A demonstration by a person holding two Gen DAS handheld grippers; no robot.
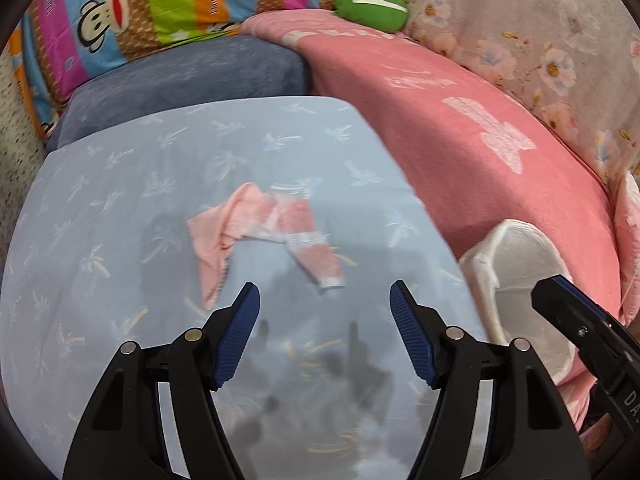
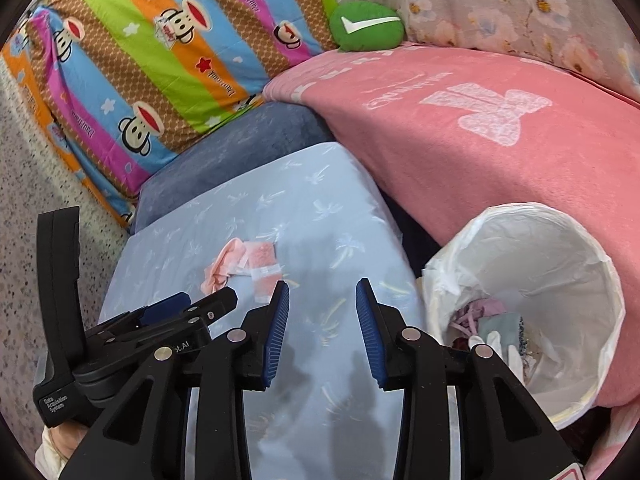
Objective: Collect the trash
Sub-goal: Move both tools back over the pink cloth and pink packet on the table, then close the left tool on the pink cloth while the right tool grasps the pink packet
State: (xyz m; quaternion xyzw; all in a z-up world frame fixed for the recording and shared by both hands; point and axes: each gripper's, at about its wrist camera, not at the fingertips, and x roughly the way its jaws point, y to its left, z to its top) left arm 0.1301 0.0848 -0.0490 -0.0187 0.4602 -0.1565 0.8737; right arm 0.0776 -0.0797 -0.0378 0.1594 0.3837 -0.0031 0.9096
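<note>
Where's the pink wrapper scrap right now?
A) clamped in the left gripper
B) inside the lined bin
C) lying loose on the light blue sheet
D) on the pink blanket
C: the pink wrapper scrap lies flat on the light blue sheet, ahead of the open left gripper and apart from the lined bin.

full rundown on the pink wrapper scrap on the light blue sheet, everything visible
The crumpled pink wrapper scrap looks like thin, torn foil or plastic: a pale pink folded flap on one side and a darker pink strip with white bands. It lies flat on the light blue palm-print sheet, ahead of the open left gripper, untouched. The white-lined trash bin stands apart to its right.
</note>
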